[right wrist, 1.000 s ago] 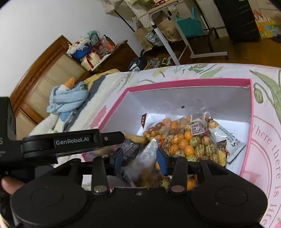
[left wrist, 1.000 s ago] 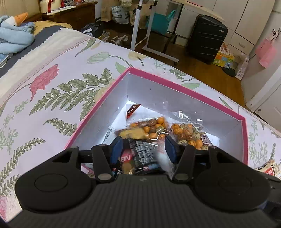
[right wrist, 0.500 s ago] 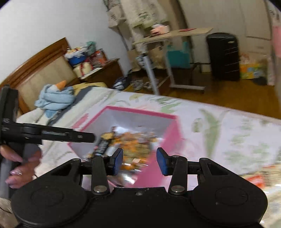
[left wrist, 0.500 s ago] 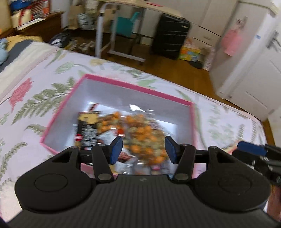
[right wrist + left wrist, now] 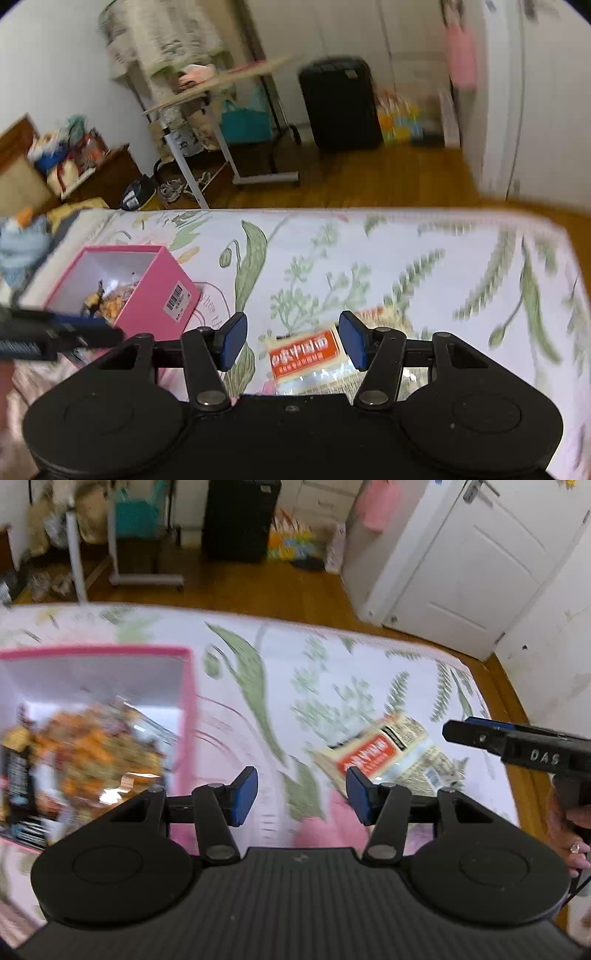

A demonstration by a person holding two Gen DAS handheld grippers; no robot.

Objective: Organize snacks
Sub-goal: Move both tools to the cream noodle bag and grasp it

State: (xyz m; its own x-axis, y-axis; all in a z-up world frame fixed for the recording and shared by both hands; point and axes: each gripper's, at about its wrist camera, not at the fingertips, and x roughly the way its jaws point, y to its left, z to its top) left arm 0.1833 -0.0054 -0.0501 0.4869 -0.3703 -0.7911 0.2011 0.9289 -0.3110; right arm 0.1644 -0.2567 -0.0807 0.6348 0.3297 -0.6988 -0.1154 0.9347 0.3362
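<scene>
A pink box with a white inside stands on the floral bed cover and holds several snack packs. It also shows in the right wrist view. A cream snack pack with a red label lies flat on the cover to the right of the box; it also shows in the right wrist view. My left gripper is open and empty, between box and pack. My right gripper is open and empty, just above the pack.
The bed's far edge drops to a wooden floor. Beyond stand a rolling side table, a black suitcase and white doors. A wooden nightstand with clutter stands at the far left.
Both grippers let go of their snack packs into the box and swung right, away from it. The cream pack with the red label has come into both views.
</scene>
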